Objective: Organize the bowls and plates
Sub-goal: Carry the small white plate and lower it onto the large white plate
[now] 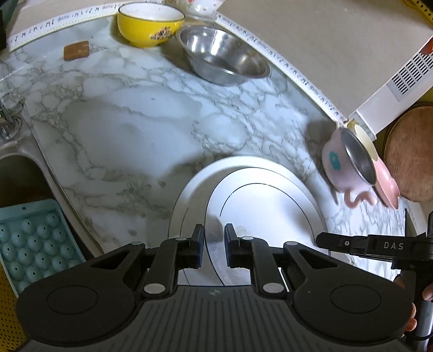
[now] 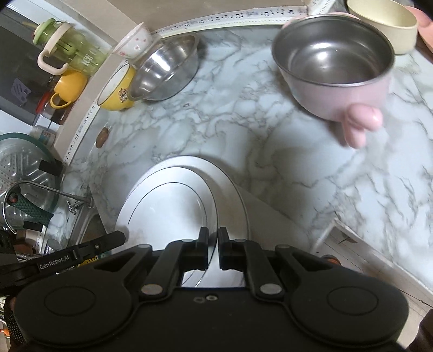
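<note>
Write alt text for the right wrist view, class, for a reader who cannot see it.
The right gripper clamps the rim of a white plate above a marble counter. A pink steel-lined bowl sits ahead on the right; a steel bowl and yellow bowl lean at the far left.

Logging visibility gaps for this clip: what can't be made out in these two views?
- White plate: near rim hidden by the left tongs in the left wrist view, and by the right tongs in the right wrist view.
- Floral cup: cut off by the top edge, left view.
- Pink bowl: motion-blurred, left view.
- Cream bowl: cut off by the top edge, right view.
</note>
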